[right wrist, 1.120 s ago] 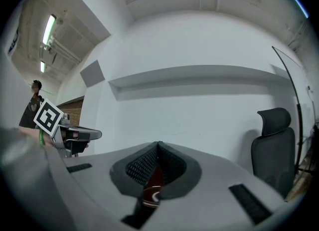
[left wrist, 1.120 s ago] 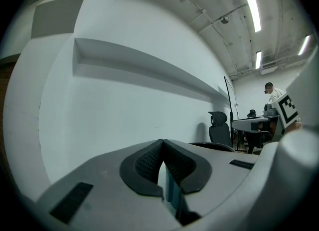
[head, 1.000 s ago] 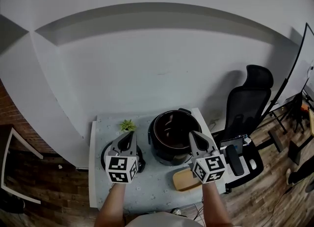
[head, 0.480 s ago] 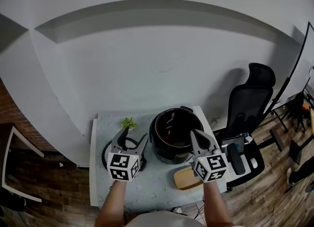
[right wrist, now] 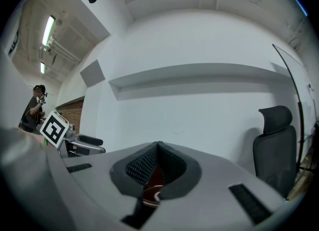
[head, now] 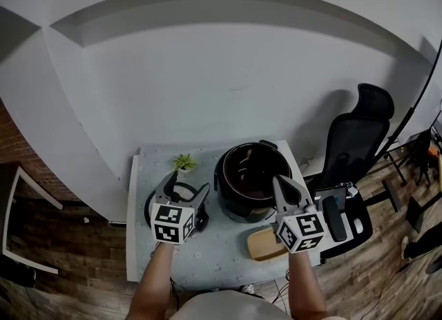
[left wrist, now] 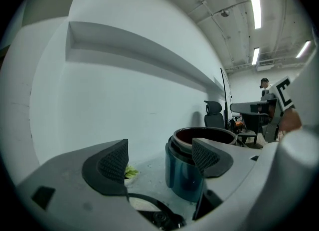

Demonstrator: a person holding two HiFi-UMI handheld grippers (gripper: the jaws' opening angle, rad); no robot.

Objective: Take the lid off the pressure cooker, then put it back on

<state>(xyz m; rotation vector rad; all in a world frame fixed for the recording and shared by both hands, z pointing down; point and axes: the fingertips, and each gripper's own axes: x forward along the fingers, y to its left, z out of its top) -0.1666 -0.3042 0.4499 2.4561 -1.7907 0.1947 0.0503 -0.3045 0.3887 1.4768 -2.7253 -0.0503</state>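
The pressure cooker pot stands uncovered on the cloth-covered table, its dark inside showing. Its black lid lies on the table to the pot's left. My left gripper hovers just over the lid; its jaws have just been opening and stand wide, with nothing pressed between them. In the left gripper view the lid's handle sits below the open left gripper, and the pot stands ahead at right. My right gripper is shut and empty at the pot's near right rim; in its own view the right gripper has its pads together.
A small green plant stands at the table's back left. A round wooden board lies at the front right. A black office chair is right of the table, a white wall behind, and wooden floor around.
The left gripper, shut a second ago over the lid, has opened wide and sunk a little. The right gripper has kept still. The head view has shifted slightly.
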